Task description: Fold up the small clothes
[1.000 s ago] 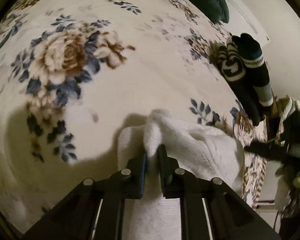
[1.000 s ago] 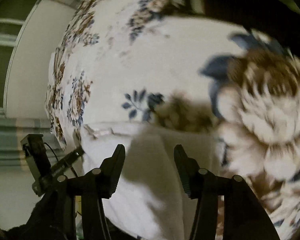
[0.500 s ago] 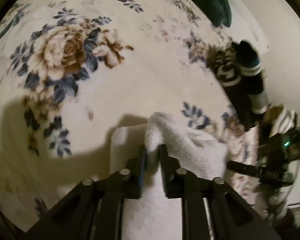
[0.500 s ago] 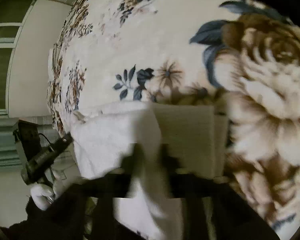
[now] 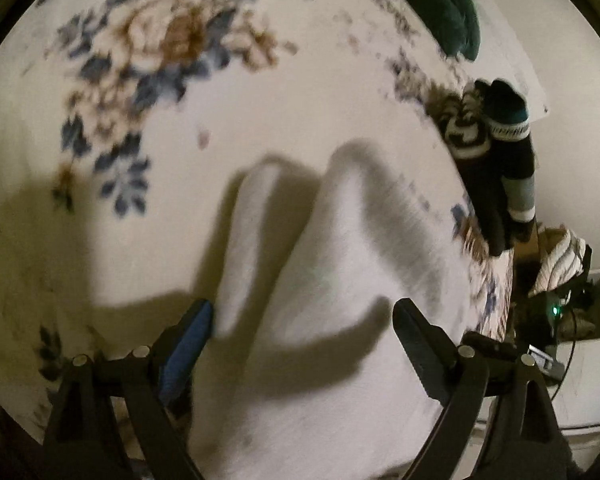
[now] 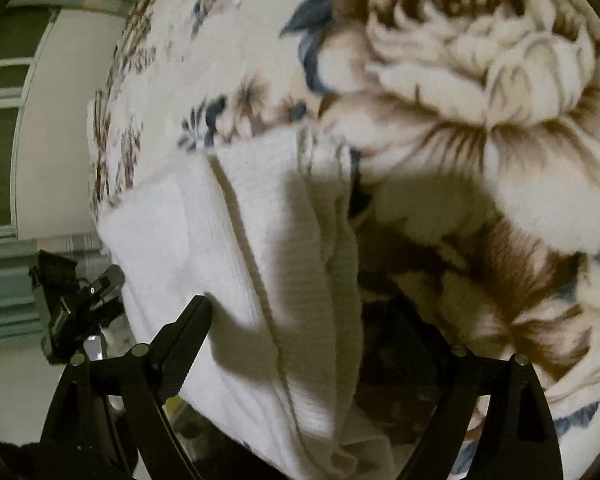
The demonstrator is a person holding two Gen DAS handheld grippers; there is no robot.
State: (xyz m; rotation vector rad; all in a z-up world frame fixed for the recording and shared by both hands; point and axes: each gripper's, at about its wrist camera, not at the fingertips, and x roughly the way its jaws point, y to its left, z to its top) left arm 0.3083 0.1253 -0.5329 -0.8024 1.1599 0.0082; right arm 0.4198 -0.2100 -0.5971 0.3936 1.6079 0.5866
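A white knitted sock [image 5: 332,280] lies on the floral blanket [image 5: 180,128], folded over with a raised fold. My left gripper [image 5: 304,320] is open, its fingers on either side of the sock's near part, holding nothing. In the right wrist view the same white sock [image 6: 260,264] lies flat with its ribbed cuff edge up. My right gripper [image 6: 300,320] is open wide just above it, empty. The left gripper's body [image 6: 76,308] shows at the left edge of the right wrist view.
A pair of dark patterned socks [image 5: 496,152] lies at the blanket's right edge. A dark green cushion [image 5: 440,0] sits at the far end. A striped garment [image 5: 560,260] and clutter are off the bed's right side. White wall beyond.
My left gripper was shut on the white sock's fold and has opened, letting it drop. My right gripper shut on the sock half a second ago and is open again.
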